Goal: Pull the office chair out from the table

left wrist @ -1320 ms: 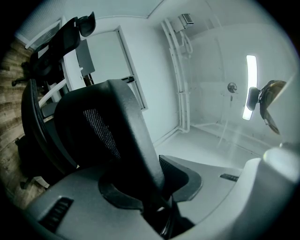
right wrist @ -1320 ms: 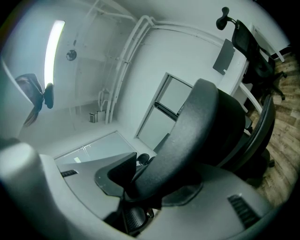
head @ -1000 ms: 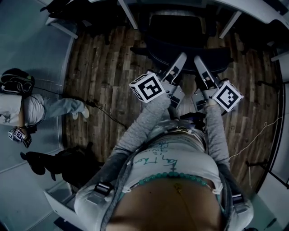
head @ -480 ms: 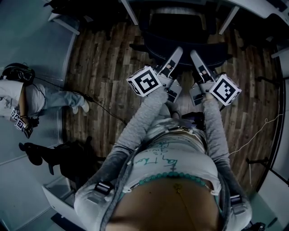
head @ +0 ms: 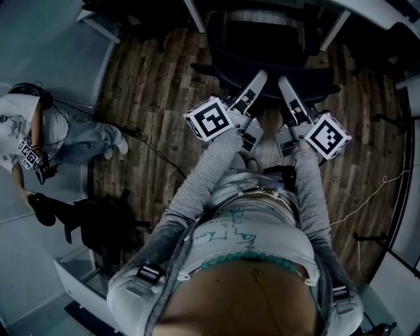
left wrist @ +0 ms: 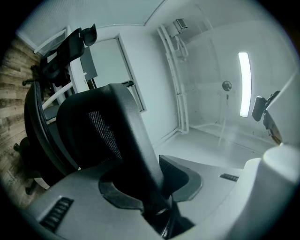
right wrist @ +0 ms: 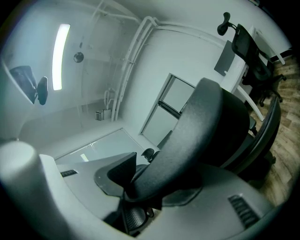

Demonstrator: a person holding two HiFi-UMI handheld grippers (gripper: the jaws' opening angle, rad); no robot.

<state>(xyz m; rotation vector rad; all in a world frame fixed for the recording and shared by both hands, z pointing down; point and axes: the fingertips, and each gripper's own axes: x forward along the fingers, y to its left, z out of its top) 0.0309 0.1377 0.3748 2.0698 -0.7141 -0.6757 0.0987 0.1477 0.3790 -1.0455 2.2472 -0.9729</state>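
The black chair [head: 262, 46] sat at the top centre of the head view, partly tucked under the white surface [head: 361, 6]. The left tool [head: 258, 79] and right tool [head: 286, 85] were both clenched on the top rim of its curved back, a stiff matte frame around mesh. It would probably roll easily over the plank floor [head: 151, 98]. That rigid rim looked the soundest hold, though a high tug might tilt it.

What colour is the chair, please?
The chair is black, clearest in the left gripper view.
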